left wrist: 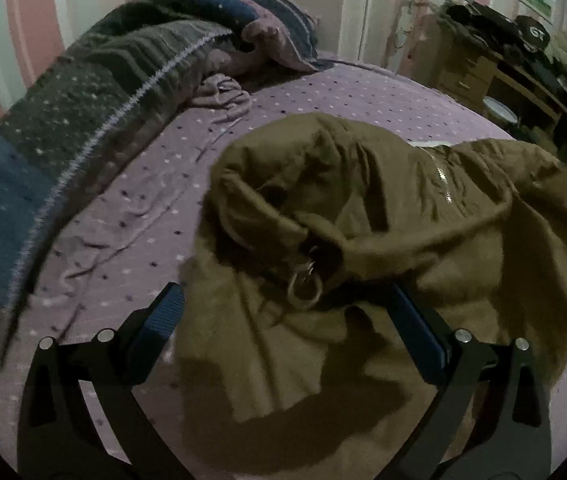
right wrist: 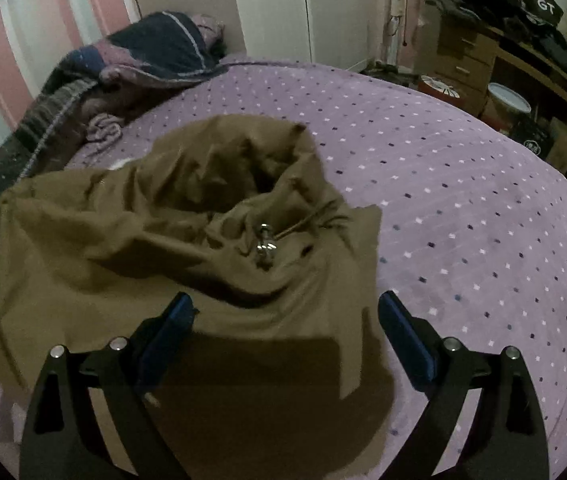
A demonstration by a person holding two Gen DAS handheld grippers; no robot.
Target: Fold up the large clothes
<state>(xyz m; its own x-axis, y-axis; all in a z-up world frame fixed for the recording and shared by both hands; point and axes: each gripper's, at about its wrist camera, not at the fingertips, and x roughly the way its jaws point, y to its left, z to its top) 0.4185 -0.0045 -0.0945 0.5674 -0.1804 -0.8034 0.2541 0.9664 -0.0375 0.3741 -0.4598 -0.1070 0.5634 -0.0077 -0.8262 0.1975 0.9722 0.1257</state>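
An olive-brown jacket (left wrist: 363, 216) lies crumpled on the purple dotted bedsheet (left wrist: 155, 200). A gold zipper (left wrist: 441, 176) shows near its far side, and metal rings (left wrist: 303, 280) sit on a strap in the middle. My left gripper (left wrist: 287, 300) hangs open just above the jacket's near part, nothing between its blue pads. In the right wrist view the same jacket (right wrist: 123, 232) fills the left and centre, with its metal clasp (right wrist: 265, 240) on top. My right gripper (right wrist: 285, 304) is open over the jacket's near right edge, holding nothing.
A dark striped blanket (left wrist: 83, 92) is heaped along the left side of the bed, with a bunched lilac cloth (left wrist: 223, 96) beside it. A wooden desk with drawers (right wrist: 471, 56) and dark clutter stands past the bed's right edge. Bare sheet (right wrist: 463, 200) lies right of the jacket.
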